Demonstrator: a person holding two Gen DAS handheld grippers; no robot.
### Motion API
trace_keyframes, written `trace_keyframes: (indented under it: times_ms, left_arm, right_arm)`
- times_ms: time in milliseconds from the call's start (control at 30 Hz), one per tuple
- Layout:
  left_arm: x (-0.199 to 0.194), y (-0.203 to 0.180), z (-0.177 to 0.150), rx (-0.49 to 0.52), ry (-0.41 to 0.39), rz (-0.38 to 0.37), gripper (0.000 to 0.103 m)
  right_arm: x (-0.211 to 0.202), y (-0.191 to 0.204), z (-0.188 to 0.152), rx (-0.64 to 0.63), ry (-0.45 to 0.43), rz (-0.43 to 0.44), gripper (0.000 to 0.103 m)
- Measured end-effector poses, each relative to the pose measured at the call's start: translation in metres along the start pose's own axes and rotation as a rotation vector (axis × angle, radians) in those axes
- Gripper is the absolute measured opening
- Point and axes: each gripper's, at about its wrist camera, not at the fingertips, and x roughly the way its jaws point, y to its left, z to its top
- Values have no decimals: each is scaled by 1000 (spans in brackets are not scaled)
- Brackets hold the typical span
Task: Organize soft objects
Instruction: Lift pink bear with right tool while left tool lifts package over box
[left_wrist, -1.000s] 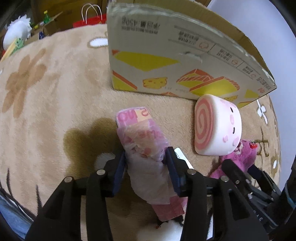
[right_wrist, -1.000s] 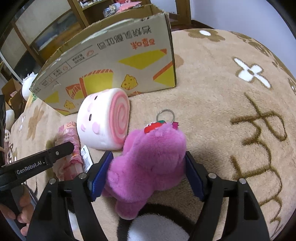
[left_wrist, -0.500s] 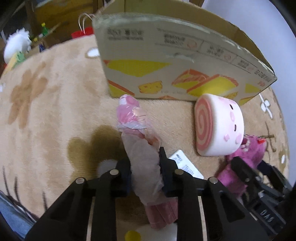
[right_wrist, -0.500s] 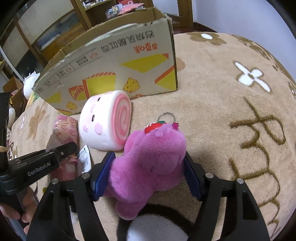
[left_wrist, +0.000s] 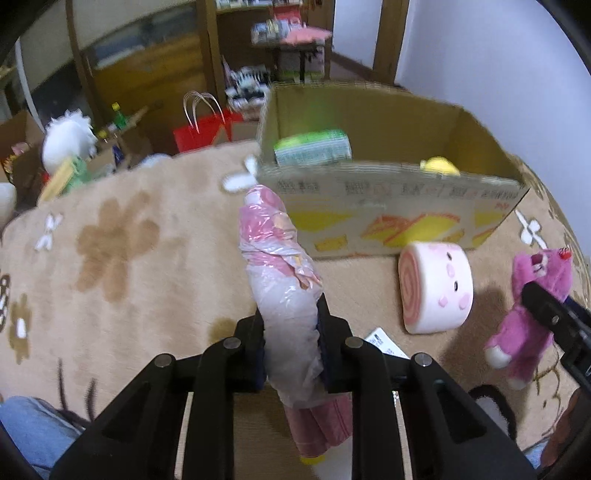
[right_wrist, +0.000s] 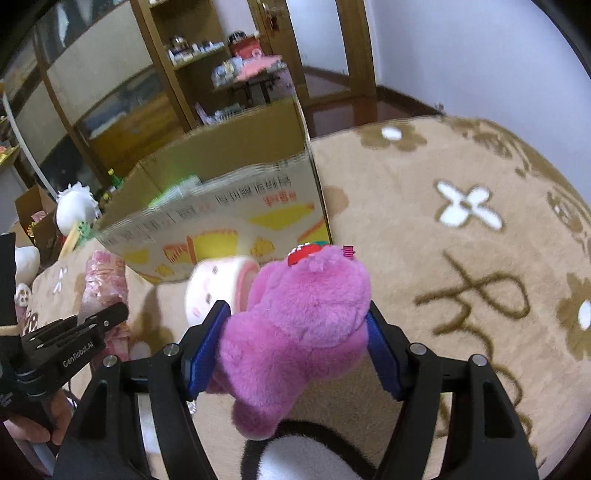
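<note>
Black two-finger tools, one per hand, both loaded.

Left gripper (left_wrist: 291, 345): jaws closed tight on a plastic-wrapped pink bundle (left_wrist: 282, 291), pinched low on its length, so the long upper part stands up and forward, free of the carpet (left_wrist: 122, 258). Its tip shows in front of the near wall of the cardboard box (left_wrist: 388, 206).

Right gripper (right_wrist: 295, 347): blue pads (right_wrist: 205, 347) pressed into both flanks of a purple plush bear (right_wrist: 299, 321), which is held clear of the carpet, legs dangling, red strawberry charm (right_wrist: 301, 254) on top.

Cardboard box: open-topped, standing on the carpet ahead of both tools; a green packet (left_wrist: 312, 147) and a yellow item (left_wrist: 439, 165) already lie inside.

Pink swirl-roll plush (left_wrist: 436, 286): on the carpet just in front of the box, not yet collected.

Handling note, as judgement: the step appears to be carrying both items over the rim. Each load should probably go well above the near wall before moving forward, since the bundle's tall end could catch the cardboard edge. Release only once over open space inside, bundle toward the left, bear toward the right, so the two tools do not cross.
</note>
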Motion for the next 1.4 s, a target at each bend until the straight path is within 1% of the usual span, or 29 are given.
trace_keyframes:
  times_ms: [133,200,267,367,533,667,800,933,1033,1133,1200,1400]
  left_arm:
    - [-24,8,7,6,-66,6,19]
    - [-38,2,11,21,-106,13,19]
    - [-40,13,15,39,-143,16,19]
    - [-50,12,21,60,-188,12,20]
    - [-63,9,31,68,-229,-3,20]
    - [-71,5,39,93,-275,9,20]
    - [-73,-2,50,115,-309,8,20]
    - [-72,-12,63,160,-354,3,20]
    - [-69,-18,69,176,-370,-3,20]
    - [-62,-20,72,181,-359,-15,20]
    - [-57,-23,74,192,-356,-6,20]
    - [-47,-26,84,198,-366,11,20]
  right_arm:
    - [-19,7,7,-18,-74,11,75]
    - [-26,10,12,-27,-108,10,75]
    - [-33,10,17,-31,-138,16,75]
    - [-41,11,25,-40,-180,17,75]
    - [-53,15,33,-56,-237,19,75]
    - [-59,23,43,-92,-281,-1,75]
    - [-61,29,53,-121,-319,-25,75]
    - [-59,34,63,-138,-343,-37,75]
    - [-52,36,67,-137,-358,-40,75]
    - [-45,37,70,-130,-372,-35,76]
    - [-39,39,71,-136,-380,-25,76]
    - [-23,53,72,-187,-383,-41,76]
